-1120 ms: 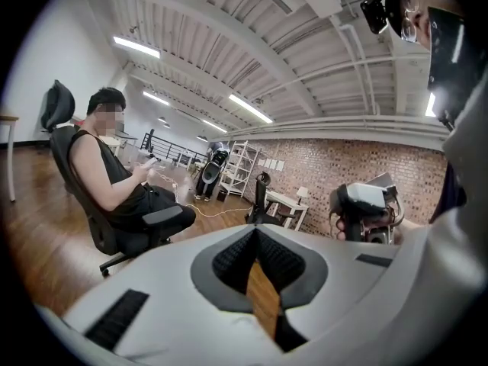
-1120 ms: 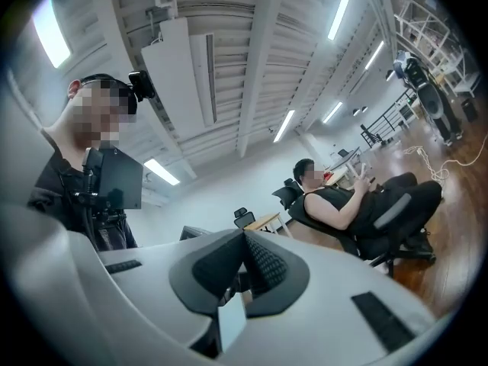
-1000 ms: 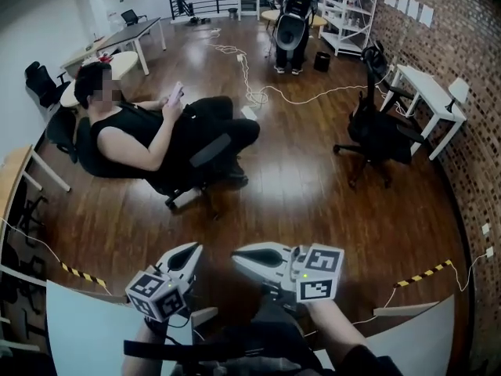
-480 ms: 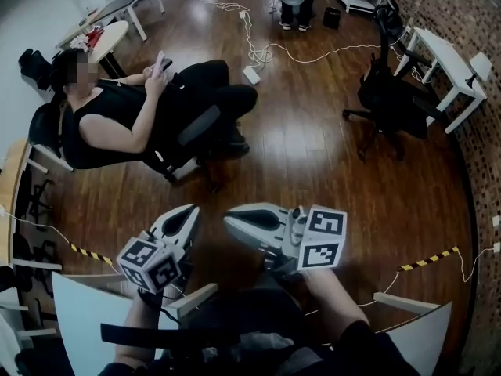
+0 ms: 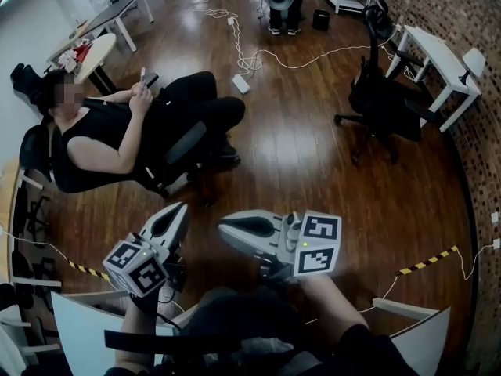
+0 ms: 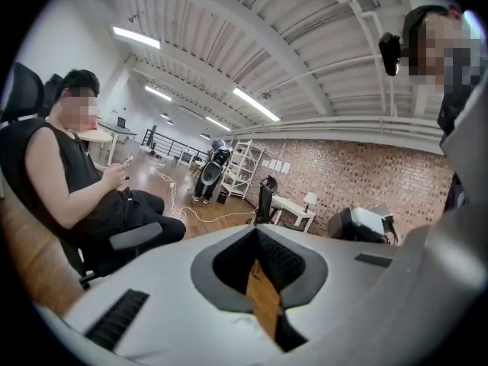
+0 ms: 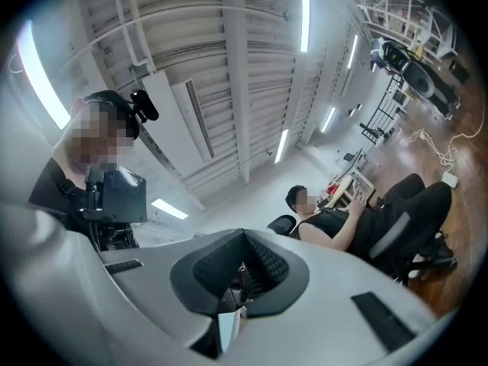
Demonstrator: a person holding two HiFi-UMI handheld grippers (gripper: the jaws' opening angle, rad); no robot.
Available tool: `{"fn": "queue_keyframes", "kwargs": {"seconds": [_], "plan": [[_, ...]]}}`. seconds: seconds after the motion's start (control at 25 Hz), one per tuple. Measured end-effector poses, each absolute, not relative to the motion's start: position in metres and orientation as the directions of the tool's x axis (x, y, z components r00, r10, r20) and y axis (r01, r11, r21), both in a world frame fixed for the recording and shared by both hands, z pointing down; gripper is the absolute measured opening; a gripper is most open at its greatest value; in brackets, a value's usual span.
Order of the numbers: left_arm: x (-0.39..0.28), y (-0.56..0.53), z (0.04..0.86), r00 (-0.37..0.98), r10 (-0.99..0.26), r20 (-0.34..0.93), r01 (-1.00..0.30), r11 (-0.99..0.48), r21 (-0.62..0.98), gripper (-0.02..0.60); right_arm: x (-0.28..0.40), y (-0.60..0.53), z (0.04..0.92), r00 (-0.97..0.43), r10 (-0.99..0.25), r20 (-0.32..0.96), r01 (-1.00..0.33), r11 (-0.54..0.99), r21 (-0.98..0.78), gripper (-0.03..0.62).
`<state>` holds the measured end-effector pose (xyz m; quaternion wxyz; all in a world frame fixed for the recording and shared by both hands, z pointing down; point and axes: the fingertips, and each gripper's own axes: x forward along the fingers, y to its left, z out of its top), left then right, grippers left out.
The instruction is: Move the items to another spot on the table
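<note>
None of the task's items shows in any view. In the head view my left gripper (image 5: 175, 212) is held at chest height and points away over the wooden floor, jaws together, nothing between them. My right gripper (image 5: 225, 227) sits beside it and points to the left, also shut and empty. In the left gripper view the left gripper (image 6: 257, 233) has its jaws closed. The right gripper view looks up toward the ceiling, and the right gripper (image 7: 244, 237) is closed there too.
A person (image 5: 117, 135) sits in an office chair ahead to the left, holding a phone. A black office chair (image 5: 381, 108) and a white desk (image 5: 434, 57) stand at the right. White table pieces (image 5: 82, 323) flank my body below. Cables (image 5: 258, 57) lie on the floor.
The head view has swung, so the seated person sits further left in frame. Both grippers stayed shut and drifted slightly left and up in the picture.
</note>
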<state>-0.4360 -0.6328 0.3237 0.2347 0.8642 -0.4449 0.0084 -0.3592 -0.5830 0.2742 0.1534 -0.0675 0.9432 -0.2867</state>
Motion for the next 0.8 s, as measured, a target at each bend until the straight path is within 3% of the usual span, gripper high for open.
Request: {"fn": "queue_keyframes", "kwargs": {"seconds": [0.28,0.56,0.8], "plan": [[-0.444,-0.669,0.328,0.654,-0.734,0.186,-0.73,-0.546,0.412,0.005,-0.373,-0.619,0.277,-0.942,-0.266,-0.205,-0.11,0.82,-0.562,-0.02],[-0.486,-0.727,0.329,0.71,-0.693,0.124,-0.662,-0.599,0.45,0.005,-0.43,-0.665,0.274,-0.944,-0.295,-0.149,-0.179,0.835,-0.52,-0.02],[-0.499,-0.735,0.338,0.794,-0.602,0.09,-0.568,-0.678,0.467,0.005,-0.476,-0.674,0.285,-0.962,-0.275,-0.005,-0.251,0.887,-0.389,-0.02]]}}
